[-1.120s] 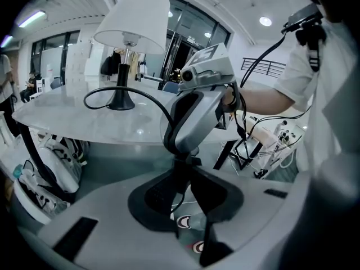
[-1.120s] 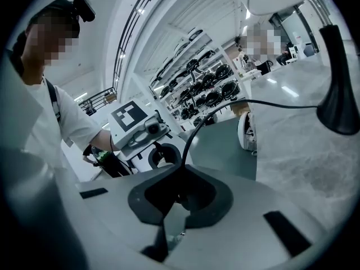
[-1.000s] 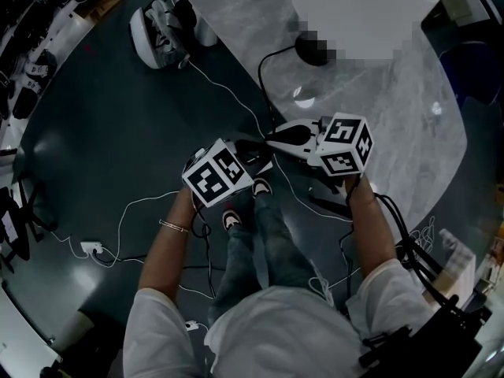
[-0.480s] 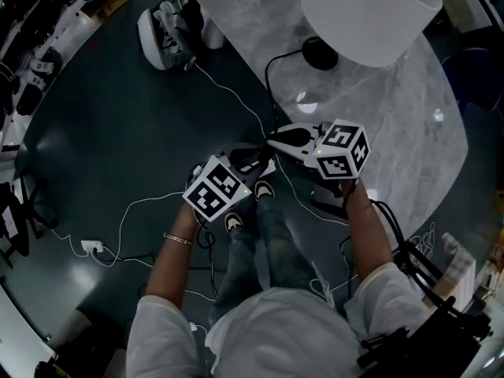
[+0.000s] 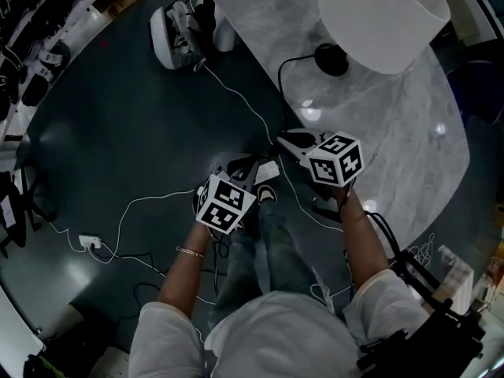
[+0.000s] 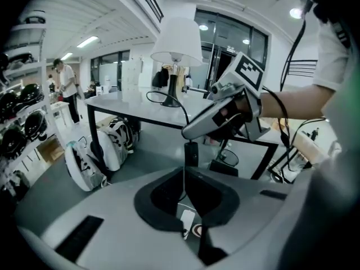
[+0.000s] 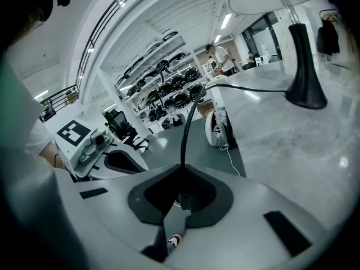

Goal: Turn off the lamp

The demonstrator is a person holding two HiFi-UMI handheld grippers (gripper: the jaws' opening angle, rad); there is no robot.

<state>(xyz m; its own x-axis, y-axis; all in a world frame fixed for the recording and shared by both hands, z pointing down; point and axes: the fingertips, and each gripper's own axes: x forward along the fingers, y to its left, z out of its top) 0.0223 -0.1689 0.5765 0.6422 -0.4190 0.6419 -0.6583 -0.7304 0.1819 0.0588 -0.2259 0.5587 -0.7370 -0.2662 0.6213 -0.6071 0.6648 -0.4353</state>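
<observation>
Your left gripper (image 6: 184,179) is pinched down to almost nothing. Its jaws have just been closing, and the thin black lamp cord (image 7: 187,122) runs straight into the seam between them. Just above, the small black rectangular inline switch (image 6: 191,153) hangs free, not between the pads. Right over it sits your right gripper (image 7: 181,170), jaws clamped together on the same cord. From there the cord climbs in an arc to the black flared lamp base (image 7: 305,89) on the grey marbled table top (image 5: 409,140), under the white tapered lampshade (image 5: 384,18). Whether the bulb is lit, I can't tell from here.

The step looks like working that switch, and you're gripping below it. Hold the right one steady so the cord stays taut and the switch doesn't swing. Reopen the left, come up onto the switch body and squeeze square across its button. No tugging, because a pull on the cord could drag the base across the table.

Against a second ago, the left gripper was up beside the right. Now it sits lower and closer to you, and the right has dropped a little too.
</observation>
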